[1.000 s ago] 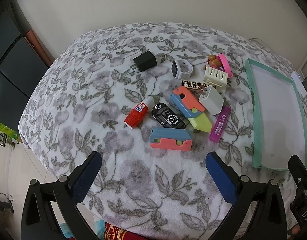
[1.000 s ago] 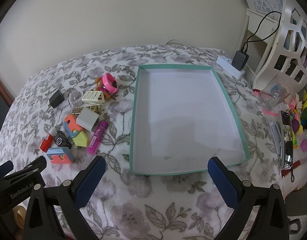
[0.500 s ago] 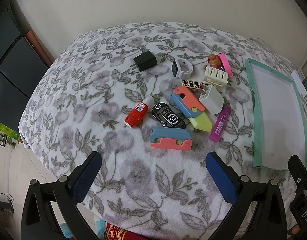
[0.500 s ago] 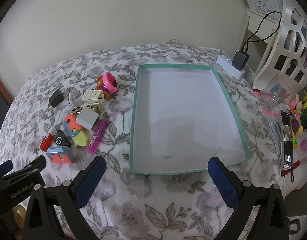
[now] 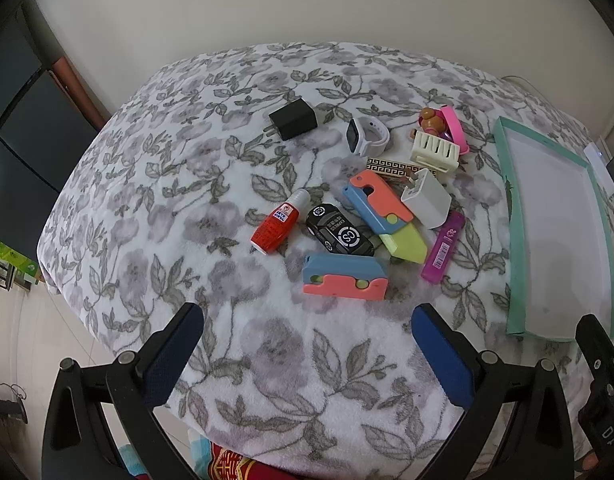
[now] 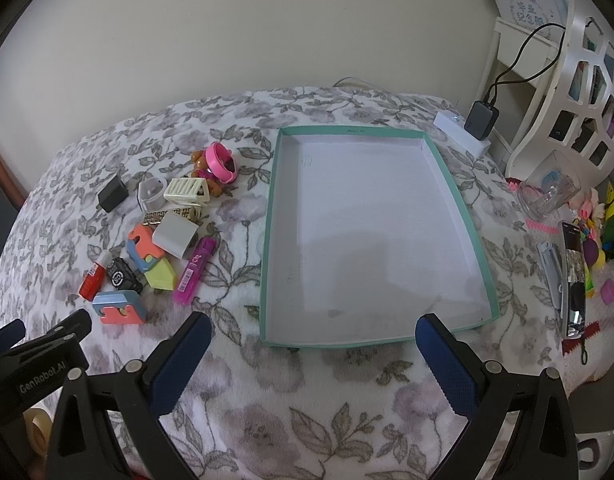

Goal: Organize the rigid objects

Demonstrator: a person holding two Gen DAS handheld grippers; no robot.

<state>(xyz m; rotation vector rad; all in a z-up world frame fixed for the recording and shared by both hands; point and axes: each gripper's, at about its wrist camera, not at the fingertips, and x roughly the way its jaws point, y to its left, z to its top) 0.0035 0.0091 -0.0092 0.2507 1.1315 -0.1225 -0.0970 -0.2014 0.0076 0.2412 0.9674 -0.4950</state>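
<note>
The left hand-held gripper point(image 5: 307, 344) hovers with its blue-padded jaws spread wide and nothing between them, aimed at the heap of small things, probably so the nearest piece can be picked first. Just ahead of it lies a blue and coral plastic block point(image 5: 344, 278), flat on the floral fleece blanket point(image 5: 179, 208) that covers the bed. Behind the block sit a small black toy car point(image 5: 340, 235), a red glue bottle with a white cap point(image 5: 279, 222), a coral, blue and yellow-green toy knife point(image 5: 385, 216), a white cube charger point(image 5: 426, 199) and a flat magenta plastic case point(image 5: 443, 248). Farther back are a black plug adapter point(image 5: 293, 124) and a white smartwatch point(image 5: 367, 137)

The right hand-held gripper point(image 6: 309, 356) is likewise wide open and empty, hanging before the shallow teal-rimmed cardboard tray point(image 6: 267, 240). The tray lies just right of the heap with a bare white floor, so I judge it the collecting place and sorting not yet begun
</note>
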